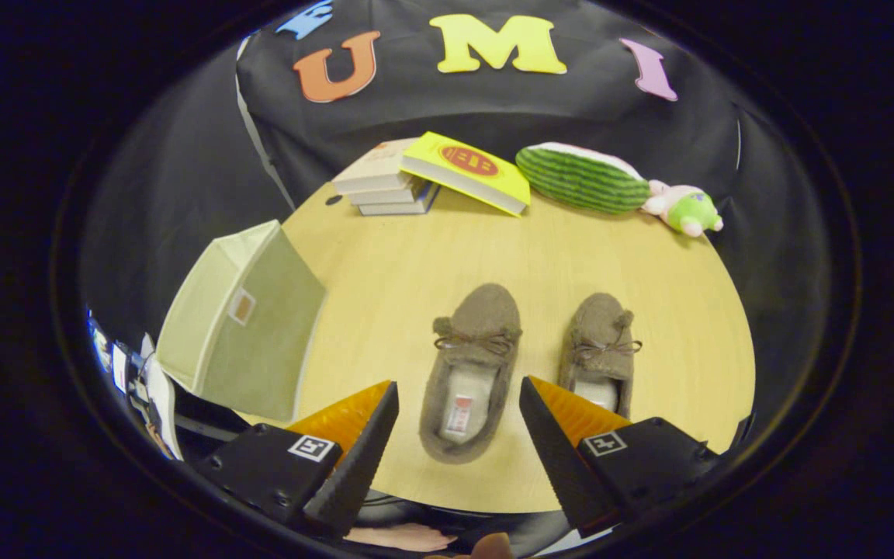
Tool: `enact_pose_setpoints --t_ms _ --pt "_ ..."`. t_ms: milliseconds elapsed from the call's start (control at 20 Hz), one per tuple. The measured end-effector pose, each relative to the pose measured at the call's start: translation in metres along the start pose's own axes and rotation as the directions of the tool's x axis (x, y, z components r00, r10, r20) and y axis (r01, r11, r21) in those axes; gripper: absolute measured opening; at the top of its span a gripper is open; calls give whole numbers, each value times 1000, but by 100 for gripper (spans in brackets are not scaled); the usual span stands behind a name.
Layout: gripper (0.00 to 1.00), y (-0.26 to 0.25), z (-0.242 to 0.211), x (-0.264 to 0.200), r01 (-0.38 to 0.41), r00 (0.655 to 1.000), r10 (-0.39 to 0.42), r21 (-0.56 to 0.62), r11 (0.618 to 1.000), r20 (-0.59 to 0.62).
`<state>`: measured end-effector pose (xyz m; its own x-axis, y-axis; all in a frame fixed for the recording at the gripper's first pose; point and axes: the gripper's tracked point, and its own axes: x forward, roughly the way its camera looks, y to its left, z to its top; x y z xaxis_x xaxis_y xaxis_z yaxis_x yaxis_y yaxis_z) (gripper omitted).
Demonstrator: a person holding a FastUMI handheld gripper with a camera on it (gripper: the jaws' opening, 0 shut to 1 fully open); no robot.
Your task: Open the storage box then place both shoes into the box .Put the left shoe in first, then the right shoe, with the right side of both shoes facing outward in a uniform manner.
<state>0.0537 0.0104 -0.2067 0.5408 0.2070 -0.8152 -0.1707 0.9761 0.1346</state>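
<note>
Two brown fuzzy slippers with small bows lie side by side on the wooden table [416, 264], toes pointing away from me. The left shoe [472, 371] lies between and just ahead of my fingers. The right shoe [601, 351] sits a little beyond the right finger, its heel partly hidden by it. My gripper [459, 400] hovers open above the table, holding nothing. The pale green fabric storage box [241, 322] stands to the left of the left finger, at the table's edge, its lid shut.
At the back of the table sits a stack of books [385, 186] with a yellow book [469, 169] leaning on it. A watermelon-shaped plush [580, 178] and a small pink and green plush toy [686, 208] lie at the back right.
</note>
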Motion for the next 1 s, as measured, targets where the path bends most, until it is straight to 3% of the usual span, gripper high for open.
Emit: enact_pose_setpoints --t_ms 200,400,550,700,850,950,1000 --pt "99 -18 -13 28 -1 994 10 88 996 -105" --pt "88 -20 -22 50 -35 979 66 158 987 -193" --pt "66 -19 -29 65 -46 965 104 236 971 -240" --pt "52 -19 -34 74 -51 952 138 303 952 -273" --pt "20 -23 -32 69 -47 954 143 340 939 -263" --pt "8 -19 -30 67 -69 953 179 402 913 -244" --pt "7 -16 -30 64 -78 952 193 420 904 -239"
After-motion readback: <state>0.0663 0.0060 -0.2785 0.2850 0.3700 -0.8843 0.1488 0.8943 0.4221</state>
